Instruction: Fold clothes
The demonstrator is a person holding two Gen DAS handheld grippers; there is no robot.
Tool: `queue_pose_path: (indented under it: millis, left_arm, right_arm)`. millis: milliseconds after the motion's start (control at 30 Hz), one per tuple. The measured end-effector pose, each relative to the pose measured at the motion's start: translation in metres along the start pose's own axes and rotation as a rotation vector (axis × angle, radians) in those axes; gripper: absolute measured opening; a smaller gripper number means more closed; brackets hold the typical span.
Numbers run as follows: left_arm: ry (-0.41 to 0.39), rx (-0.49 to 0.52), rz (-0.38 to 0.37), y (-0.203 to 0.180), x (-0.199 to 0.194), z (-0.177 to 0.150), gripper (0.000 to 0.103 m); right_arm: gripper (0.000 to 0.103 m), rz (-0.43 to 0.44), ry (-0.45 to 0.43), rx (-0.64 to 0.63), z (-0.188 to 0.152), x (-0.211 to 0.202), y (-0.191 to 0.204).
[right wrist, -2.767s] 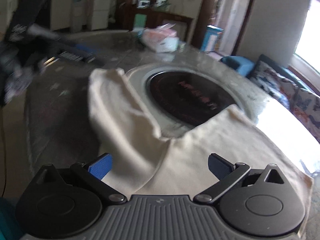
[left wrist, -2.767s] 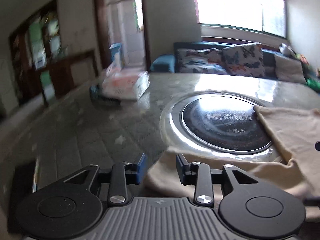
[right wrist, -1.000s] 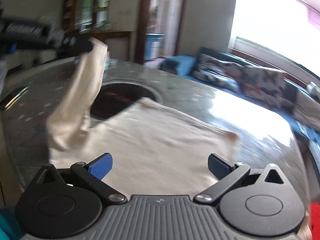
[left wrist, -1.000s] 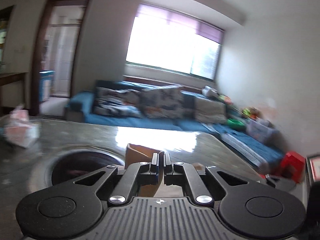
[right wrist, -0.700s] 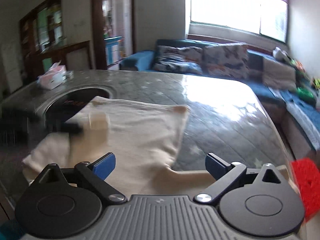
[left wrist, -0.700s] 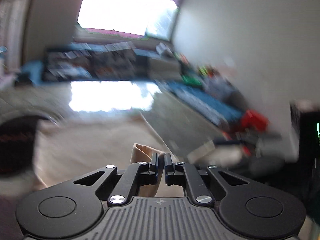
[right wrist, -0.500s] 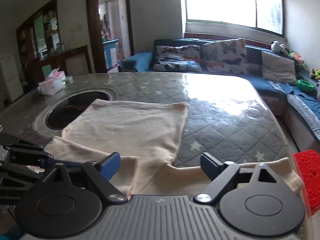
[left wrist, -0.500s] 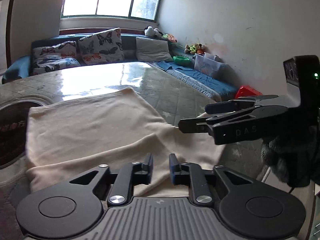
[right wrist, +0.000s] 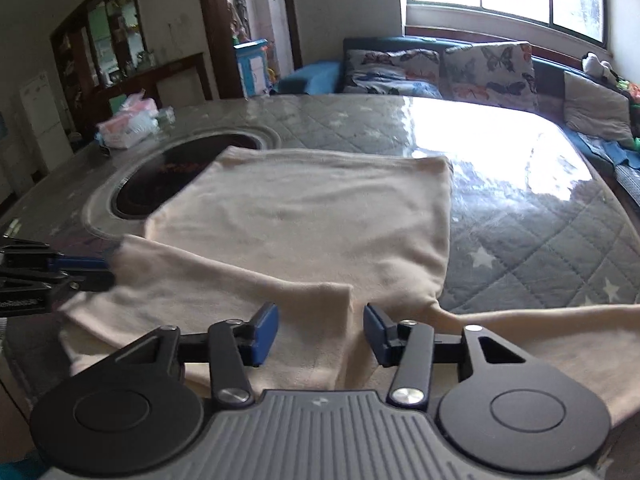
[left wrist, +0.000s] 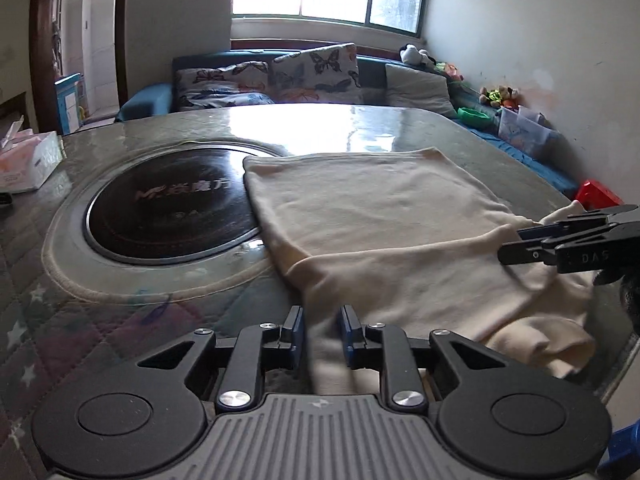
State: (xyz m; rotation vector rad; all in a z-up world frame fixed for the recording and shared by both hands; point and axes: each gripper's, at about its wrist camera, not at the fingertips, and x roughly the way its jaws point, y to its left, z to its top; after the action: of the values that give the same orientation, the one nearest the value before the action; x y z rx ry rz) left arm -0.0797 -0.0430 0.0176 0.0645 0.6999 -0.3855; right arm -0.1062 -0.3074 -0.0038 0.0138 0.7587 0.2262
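Note:
A cream garment [left wrist: 384, 216] lies spread on the quilted table, one sleeve folded across its near part [right wrist: 224, 280]. My left gripper [left wrist: 322, 330] is open, its fingers on either side of the garment's near edge, gripping nothing. My right gripper [right wrist: 320, 330] is open over the folded sleeve's end near the garment's right side. Each gripper shows in the other view: the right one at the right edge [left wrist: 568, 240], the left one at the left edge [right wrist: 52, 268]. The other sleeve [right wrist: 540, 328] trails to the right.
A round black hotplate [left wrist: 168, 212] is set in the table [right wrist: 540, 216], partly under the garment. A tissue box [left wrist: 24, 160] stands at the far left. A sofa with butterfly cushions [left wrist: 280, 76] lies beyond the table. A red stool [left wrist: 598, 196] stands by the wall.
My left gripper carried the sleeve across the garment, laid it down and opened. My right gripper has narrowed its jaws and moved in over the folded sleeve's end.

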Motion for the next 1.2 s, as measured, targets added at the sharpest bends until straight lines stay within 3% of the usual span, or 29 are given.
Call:
queue_pose_path:
  millis: [167, 300, 533, 700, 833, 933, 1033, 1200]
  left_arm:
    - [-0.042, 0.025, -0.011, -0.005, -0.011, 0.013, 0.022]
    - [-0.065, 0.039, -0.054, -0.018, -0.004, 0.028, 0.022]
    - [-0.002, 0.065, -0.042, -0.027, 0.027, 0.03, 0.022]
    - [-0.003, 0.086, -0.049, -0.034, 0.026, 0.032, 0.023]
    - [-0.017, 0.105, -0.07, -0.047, 0.023, 0.038, 0.027]
    - [-0.018, 0.121, -0.09, -0.059, 0.024, 0.042, 0.03]
    - [-0.023, 0.143, -0.105, -0.071, 0.025, 0.045, 0.044]
    - [-0.016, 0.18, -0.12, -0.089, 0.029, 0.049, 0.045]
  right_arm:
    - [0.048, -0.045, -0.043, -0.042, 0.002, -0.014, 0.005]
    - [0.048, -0.023, -0.068, -0.07, 0.002, -0.021, 0.012]
    - [0.047, 0.019, -0.022, -0.087, -0.003, -0.008, 0.018]
    - [0.047, 0.012, -0.076, -0.006, -0.006, -0.029, -0.002]
    - [0.047, -0.1, -0.122, 0.084, -0.013, -0.051, -0.037]
    - [0.047, -0.241, -0.138, 0.19, -0.028, -0.066, -0.08]
    - [0.047, -0.368, -0.139, 0.284, -0.042, -0.077, -0.12]
    - [0.047, -0.496, -0.151, 0.413, -0.061, -0.088, -0.166]
